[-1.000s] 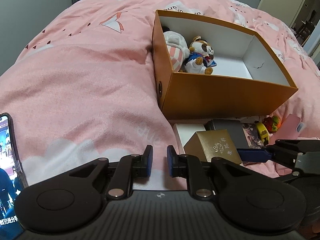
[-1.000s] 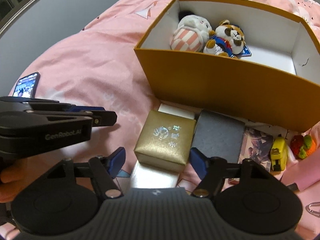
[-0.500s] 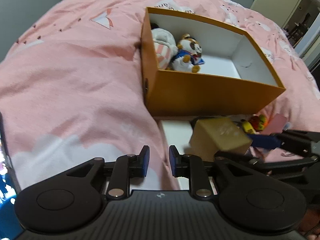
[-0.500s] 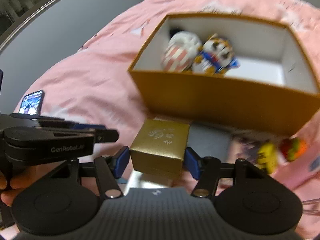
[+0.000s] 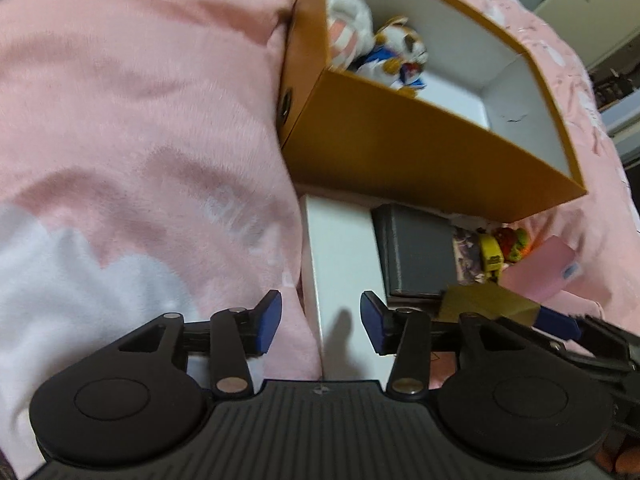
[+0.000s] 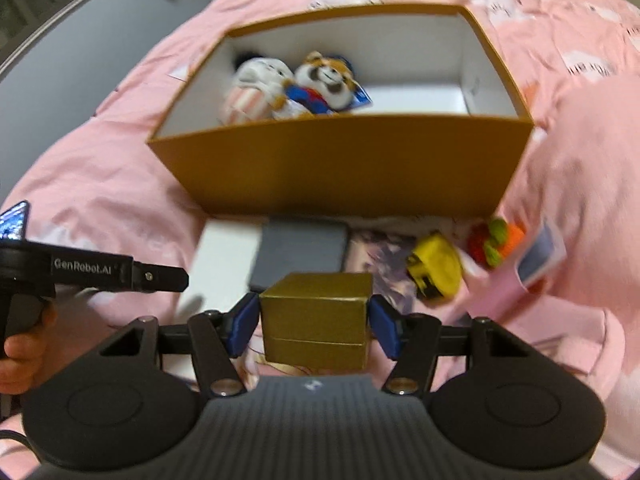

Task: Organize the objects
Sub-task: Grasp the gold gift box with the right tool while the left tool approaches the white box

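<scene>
My right gripper (image 6: 314,322) is shut on a small gold box (image 6: 316,316) and holds it lifted in front of the open orange storage box (image 6: 340,164). The gold box also shows in the left wrist view (image 5: 486,306). Two plush toys (image 6: 296,88) lie in the storage box's left end. My left gripper (image 5: 320,326) is open and empty, low over a flat white box (image 5: 340,264) beside a grey box (image 5: 416,252).
The pink bedcover (image 5: 140,140) lies all around. Right of the grey box lie a picture card (image 6: 380,252), a yellow toy (image 6: 434,270), a red-green-orange plush (image 6: 494,240) and a pink card (image 5: 540,268). A phone (image 6: 14,220) sits at the far left.
My right gripper closed on the gold box and lifted it off the white box, swinging right. My left gripper opened wider and moved closer over the white box.
</scene>
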Motion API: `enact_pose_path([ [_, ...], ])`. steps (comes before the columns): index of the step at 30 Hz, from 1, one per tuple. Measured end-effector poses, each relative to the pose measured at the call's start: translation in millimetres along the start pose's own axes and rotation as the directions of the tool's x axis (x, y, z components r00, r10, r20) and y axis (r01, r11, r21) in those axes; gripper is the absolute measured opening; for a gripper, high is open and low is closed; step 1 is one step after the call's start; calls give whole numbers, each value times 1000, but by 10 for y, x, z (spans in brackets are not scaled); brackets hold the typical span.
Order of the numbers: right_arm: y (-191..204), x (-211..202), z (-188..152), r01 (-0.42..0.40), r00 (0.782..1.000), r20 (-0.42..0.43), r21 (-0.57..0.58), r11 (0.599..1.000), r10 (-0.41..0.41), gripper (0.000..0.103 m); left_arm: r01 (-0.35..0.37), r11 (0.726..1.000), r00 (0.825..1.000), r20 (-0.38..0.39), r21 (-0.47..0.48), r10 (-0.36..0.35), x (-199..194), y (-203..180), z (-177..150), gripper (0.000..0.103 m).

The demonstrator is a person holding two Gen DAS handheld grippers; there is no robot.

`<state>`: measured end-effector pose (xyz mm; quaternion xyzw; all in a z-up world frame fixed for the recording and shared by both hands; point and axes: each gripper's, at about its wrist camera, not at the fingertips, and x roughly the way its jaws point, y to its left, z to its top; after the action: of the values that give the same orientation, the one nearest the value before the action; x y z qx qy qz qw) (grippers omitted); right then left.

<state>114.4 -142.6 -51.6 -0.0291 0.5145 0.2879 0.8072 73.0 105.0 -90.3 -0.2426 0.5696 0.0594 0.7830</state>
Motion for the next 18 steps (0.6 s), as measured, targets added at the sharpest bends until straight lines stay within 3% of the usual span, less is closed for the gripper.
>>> enact_pose_path([
  [6, -107, 38, -35, -7, 1000, -28, 19, 1000, 8, 62, 1, 999, 998, -58, -51, -3, 241, 36, 43, 56],
  [15, -187, 53, -38, -32, 999, -15, 43, 999, 32, 63, 98, 988, 990, -94, -116, -109, 480, 85, 45, 65],
  [18, -211, 79, -42, -38, 999, -13, 54, 998, 39, 63, 113, 986, 988, -88, -125, -124, 469, 89, 34, 59],
])
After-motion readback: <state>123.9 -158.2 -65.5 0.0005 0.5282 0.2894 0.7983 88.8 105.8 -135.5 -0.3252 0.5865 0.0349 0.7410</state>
